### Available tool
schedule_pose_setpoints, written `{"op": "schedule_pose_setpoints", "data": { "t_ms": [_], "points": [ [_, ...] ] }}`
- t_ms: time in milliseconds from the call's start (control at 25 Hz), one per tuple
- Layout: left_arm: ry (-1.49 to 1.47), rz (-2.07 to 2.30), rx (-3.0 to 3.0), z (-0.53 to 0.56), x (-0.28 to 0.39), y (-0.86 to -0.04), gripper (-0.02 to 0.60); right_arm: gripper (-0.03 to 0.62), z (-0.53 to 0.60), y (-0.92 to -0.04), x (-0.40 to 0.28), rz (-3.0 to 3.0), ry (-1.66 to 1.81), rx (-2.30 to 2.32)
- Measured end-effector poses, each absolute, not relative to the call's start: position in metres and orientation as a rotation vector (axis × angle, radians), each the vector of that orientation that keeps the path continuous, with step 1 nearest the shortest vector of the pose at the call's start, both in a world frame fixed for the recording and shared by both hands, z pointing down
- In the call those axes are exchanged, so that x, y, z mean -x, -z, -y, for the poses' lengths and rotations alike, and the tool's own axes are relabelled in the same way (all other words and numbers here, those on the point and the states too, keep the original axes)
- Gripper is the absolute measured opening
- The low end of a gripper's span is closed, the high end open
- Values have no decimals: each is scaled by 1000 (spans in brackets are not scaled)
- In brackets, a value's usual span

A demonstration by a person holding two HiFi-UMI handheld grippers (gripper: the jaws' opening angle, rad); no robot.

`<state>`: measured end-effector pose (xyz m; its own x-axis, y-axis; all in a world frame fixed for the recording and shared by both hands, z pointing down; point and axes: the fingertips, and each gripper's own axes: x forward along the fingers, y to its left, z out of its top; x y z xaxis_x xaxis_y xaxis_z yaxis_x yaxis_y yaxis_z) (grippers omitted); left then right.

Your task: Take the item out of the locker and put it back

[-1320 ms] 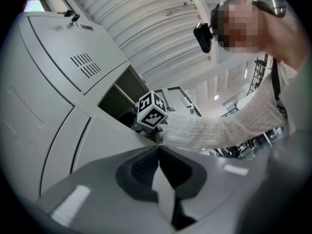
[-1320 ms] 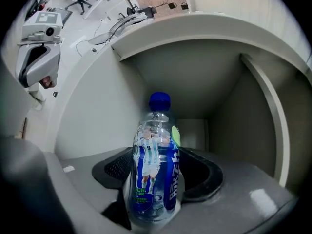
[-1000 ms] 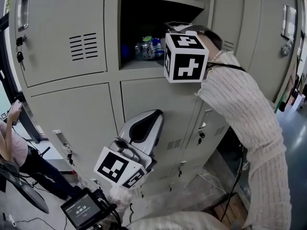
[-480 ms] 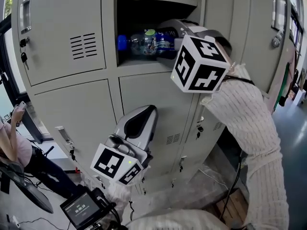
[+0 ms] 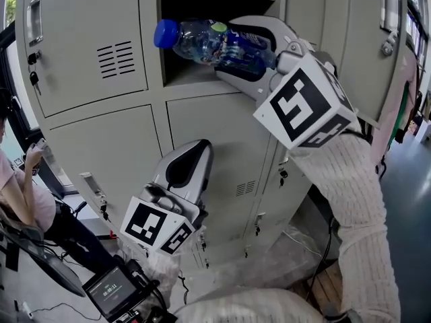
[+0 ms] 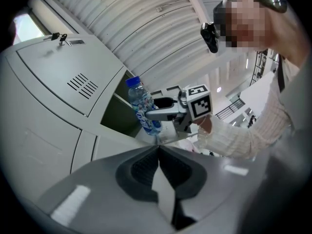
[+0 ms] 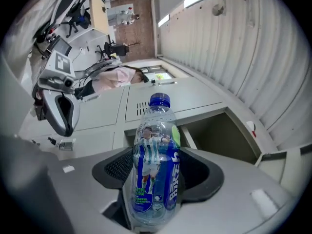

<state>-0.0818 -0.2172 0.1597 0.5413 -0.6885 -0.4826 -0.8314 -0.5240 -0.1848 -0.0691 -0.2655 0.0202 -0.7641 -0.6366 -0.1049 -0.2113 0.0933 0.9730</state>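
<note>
A clear water bottle point(image 5: 202, 42) with a blue cap and blue label lies crosswise in front of the open locker compartment point(image 5: 176, 74), cap to the left. My right gripper point(image 5: 232, 52) is shut on its body, at the compartment's mouth. In the right gripper view the bottle point(image 7: 156, 169) stands between the dark pads point(image 7: 202, 172), pressed on both sides. My left gripper point(image 5: 185, 163) hangs low before the closed lower doors, pointing up, jaws together and empty. From the left gripper view point(image 6: 158, 152) the bottle point(image 6: 144, 106) shows ahead, held out from the locker.
Grey locker doors surround the opening, with keys point(image 5: 28, 62) hanging in the upper left door. The compartment's own door point(image 5: 394, 46) stands open at the right. A person sits at the far left point(image 5: 20, 194). A small screen device point(image 5: 111, 289) is below.
The right gripper has drawn back out of the compartment and rolled, bringing the bottle out in front of the opening. The left gripper has barely moved.
</note>
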Motion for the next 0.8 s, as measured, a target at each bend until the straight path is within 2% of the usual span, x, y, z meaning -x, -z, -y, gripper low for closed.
{"op": "schedule_pose_setpoints", "data": {
  "t_ms": [400, 800],
  "points": [
    [-489, -1310, 2337, 221, 101, -165, -3, 307, 210, -35, 45, 2434, 1788, -951],
    [-495, -1356, 2336, 223, 110, -182, -3, 307, 202, -92, 18, 2959, 1435, -1003]
  ]
}}
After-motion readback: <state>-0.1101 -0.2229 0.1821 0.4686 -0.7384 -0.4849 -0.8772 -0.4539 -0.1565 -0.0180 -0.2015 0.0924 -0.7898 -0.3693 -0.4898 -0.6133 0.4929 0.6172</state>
